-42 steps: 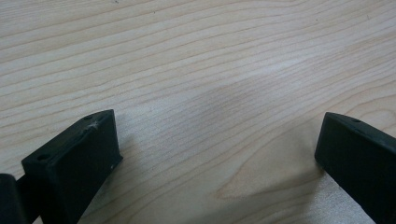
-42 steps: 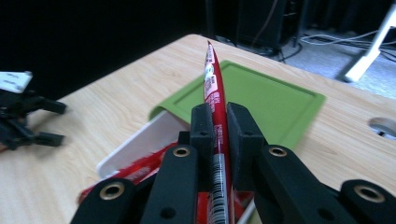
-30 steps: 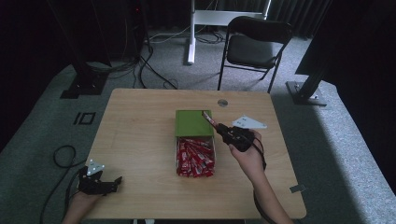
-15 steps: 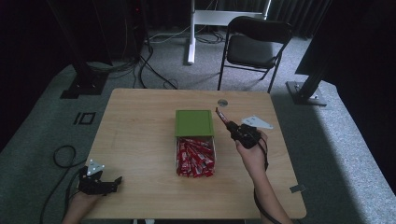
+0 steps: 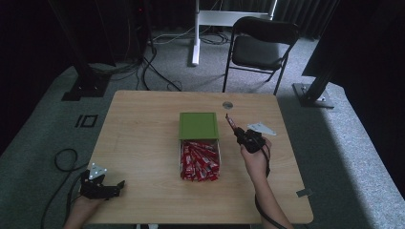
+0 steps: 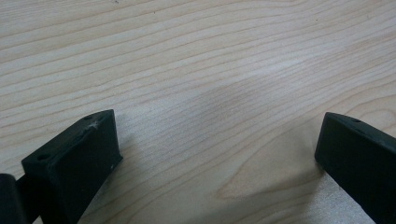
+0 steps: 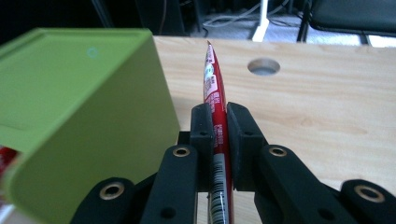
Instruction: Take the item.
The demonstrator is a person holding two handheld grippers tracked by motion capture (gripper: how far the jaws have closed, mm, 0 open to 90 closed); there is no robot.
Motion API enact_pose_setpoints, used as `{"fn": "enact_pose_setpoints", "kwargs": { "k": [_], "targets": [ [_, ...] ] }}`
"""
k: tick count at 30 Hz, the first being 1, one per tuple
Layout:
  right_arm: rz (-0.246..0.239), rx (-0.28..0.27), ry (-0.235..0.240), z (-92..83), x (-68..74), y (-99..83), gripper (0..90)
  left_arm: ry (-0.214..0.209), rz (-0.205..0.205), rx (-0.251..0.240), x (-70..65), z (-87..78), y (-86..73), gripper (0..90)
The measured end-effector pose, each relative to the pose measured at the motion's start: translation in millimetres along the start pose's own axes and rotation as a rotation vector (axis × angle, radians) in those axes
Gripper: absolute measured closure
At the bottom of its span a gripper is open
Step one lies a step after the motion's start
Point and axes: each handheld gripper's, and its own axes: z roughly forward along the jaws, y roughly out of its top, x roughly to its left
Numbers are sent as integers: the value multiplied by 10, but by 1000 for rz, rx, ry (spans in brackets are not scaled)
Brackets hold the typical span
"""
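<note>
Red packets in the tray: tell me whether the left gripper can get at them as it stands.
Probably yes: the left gripper is open, the packets lie uncovered, and bare table lies between.

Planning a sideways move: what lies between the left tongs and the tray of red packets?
Bare wooden table in the high view separates the left tongs from the tray.

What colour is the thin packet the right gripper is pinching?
Red, with small white and green label print. The packet shows best in the right gripper view, clamped in the right gripper.
</note>
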Motion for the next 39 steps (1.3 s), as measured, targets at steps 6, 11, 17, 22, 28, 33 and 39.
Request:
{"fn": "enact_pose_setpoints", "kwargs": {
  "k": [6,11,17,22,28,33,39],
  "targets": [
    [13,44,-14,162,-2,-140,820,0,0,0,0,0,0,6],
    [33,79,-46,276,-16,-245,821,0,0,0,0,0,0,6],
    [51,130,-63,395,-7,-352,820,0,0,0,0,0,0,6],
    [35,157,-57,453,20,-407,819,0,0,0,0,0,0,7],
    [26,215,-51,511,29,-463,814,0,0,0,0,0,0,6],
    [21,214,-48,519,41,-476,802,0,0,0,0,0,0,6],
    [31,215,-18,507,39,-477,709,0,0,0,0,0,0,6]
  ]
}}
